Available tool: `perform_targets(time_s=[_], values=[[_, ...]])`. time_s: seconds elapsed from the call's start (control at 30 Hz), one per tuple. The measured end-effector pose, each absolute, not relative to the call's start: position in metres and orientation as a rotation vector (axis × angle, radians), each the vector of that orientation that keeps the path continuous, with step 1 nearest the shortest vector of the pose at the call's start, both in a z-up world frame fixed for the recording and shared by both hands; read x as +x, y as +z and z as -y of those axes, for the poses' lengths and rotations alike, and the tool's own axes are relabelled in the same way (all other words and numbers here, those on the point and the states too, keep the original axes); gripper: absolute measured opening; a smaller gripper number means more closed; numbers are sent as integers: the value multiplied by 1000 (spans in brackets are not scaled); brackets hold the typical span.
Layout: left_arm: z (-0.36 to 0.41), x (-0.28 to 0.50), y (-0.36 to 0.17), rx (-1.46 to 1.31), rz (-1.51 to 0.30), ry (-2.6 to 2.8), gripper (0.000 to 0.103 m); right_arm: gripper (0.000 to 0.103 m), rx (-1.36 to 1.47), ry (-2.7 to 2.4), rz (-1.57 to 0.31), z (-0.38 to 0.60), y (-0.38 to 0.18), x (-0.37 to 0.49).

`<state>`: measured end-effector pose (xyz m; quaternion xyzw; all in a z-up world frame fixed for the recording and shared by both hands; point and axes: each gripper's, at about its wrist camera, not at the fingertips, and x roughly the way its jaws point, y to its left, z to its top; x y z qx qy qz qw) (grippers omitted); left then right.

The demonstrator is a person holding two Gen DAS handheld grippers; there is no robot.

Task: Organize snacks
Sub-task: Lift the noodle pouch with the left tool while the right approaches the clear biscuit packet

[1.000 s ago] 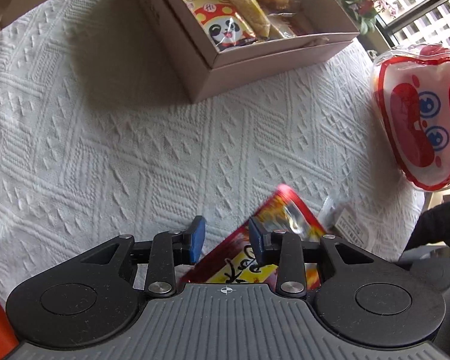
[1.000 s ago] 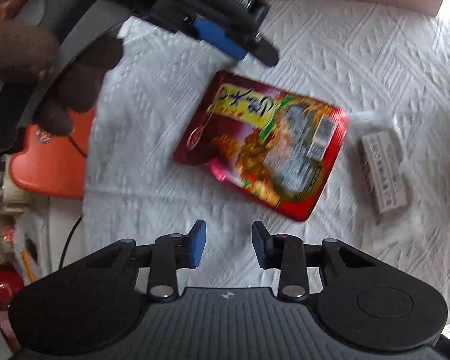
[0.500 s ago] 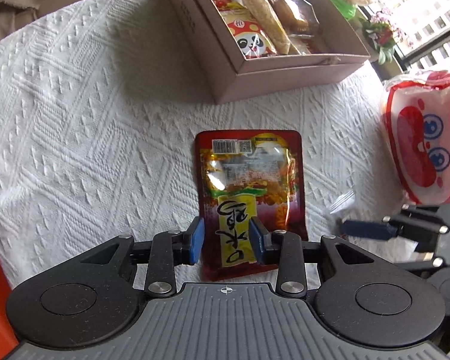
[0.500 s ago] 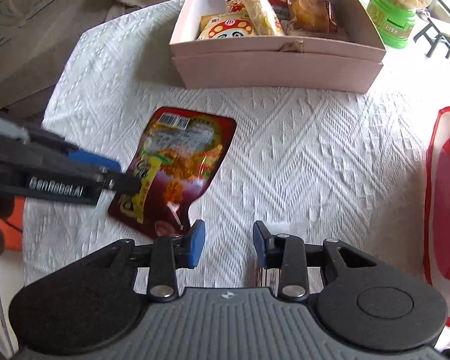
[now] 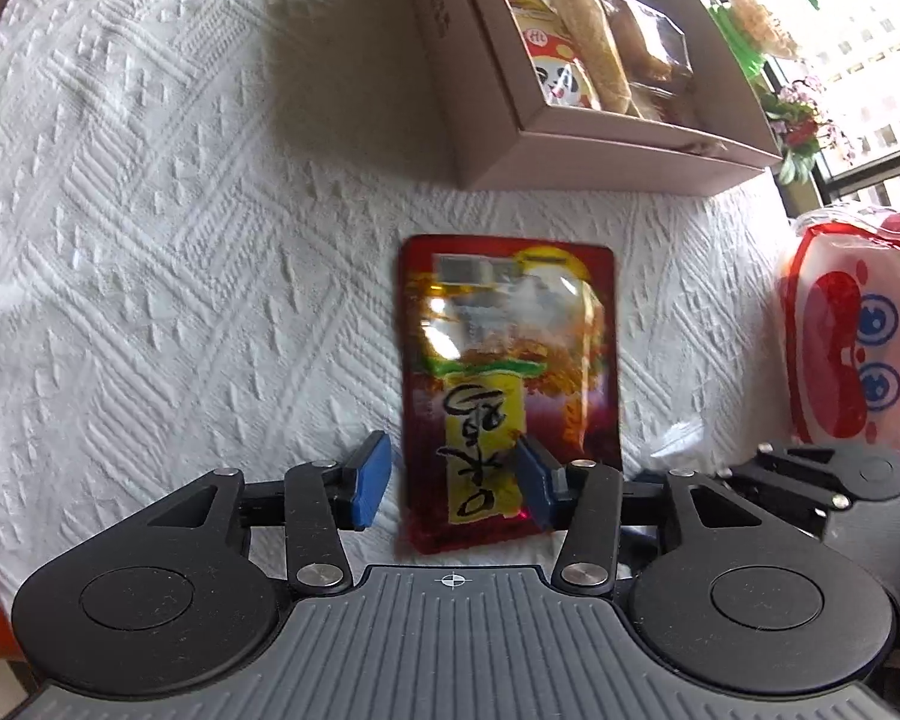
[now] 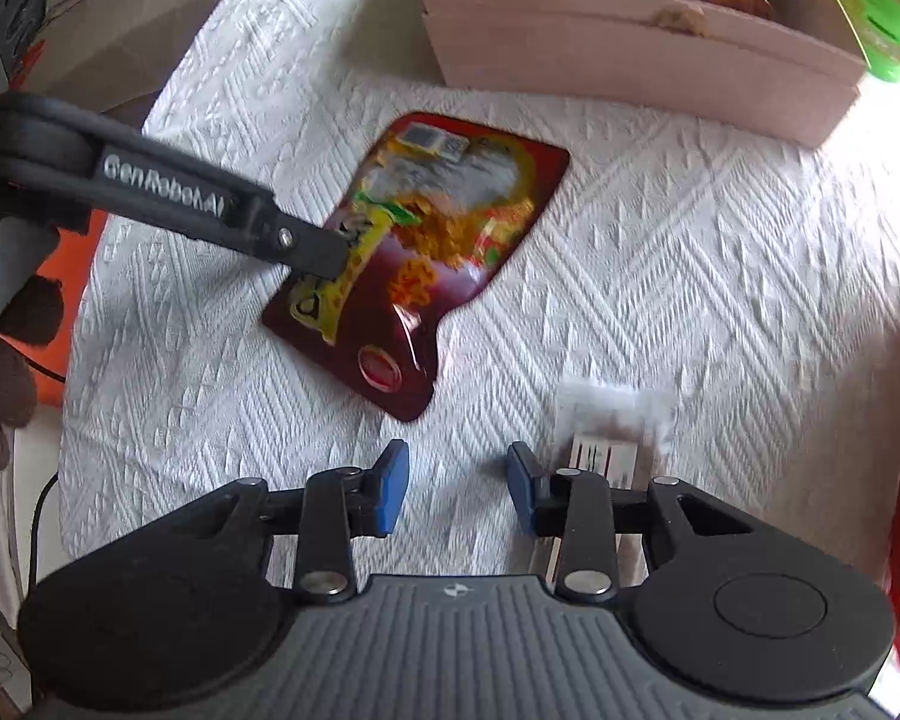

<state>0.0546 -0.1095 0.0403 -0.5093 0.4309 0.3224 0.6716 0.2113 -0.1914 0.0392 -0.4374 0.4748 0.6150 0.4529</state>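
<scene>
A red snack packet (image 5: 504,372) with a yellow label lies flat on the white tablecloth, short of the open cardboard box (image 5: 570,150). My left gripper (image 5: 453,483) hovers over the packet's near end. Its jaws are opening, and its pads stand apart without pressing the packet. From the right wrist view one left finger (image 6: 306,246) reaches over the packet (image 6: 444,240). My right gripper (image 6: 456,489) hangs over bare cloth with a gap and nothing between its jaws. A small clear-wrapped bar (image 6: 612,438) lies just past its right finger.
The box (image 6: 630,54) holds several snack packs. A large white and red bag (image 5: 858,348) sits at the table's right edge. A green container (image 6: 882,18) and flowers (image 5: 804,126) stand beyond the box. An orange object (image 6: 66,276) lies off the left edge.
The left jaws have spread wider over the packet, which now lies straight in front of them. The right gripper has shifted across the table toward the small wrapped bar.
</scene>
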Motion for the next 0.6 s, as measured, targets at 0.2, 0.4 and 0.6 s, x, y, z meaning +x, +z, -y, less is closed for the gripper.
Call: perform_targets(time_s=[0.2,0.4,0.6], values=[[120,61,39,-1174,-929,803,51,36,-1059,1514,-1107,179,45,228],[124,66,40,-1145,-932,816,52,36,-1020,1520,-1148,201,52,256],[122,56,41,-1201,-874,882,51,36,-975,1587,-1144,210,60,242]])
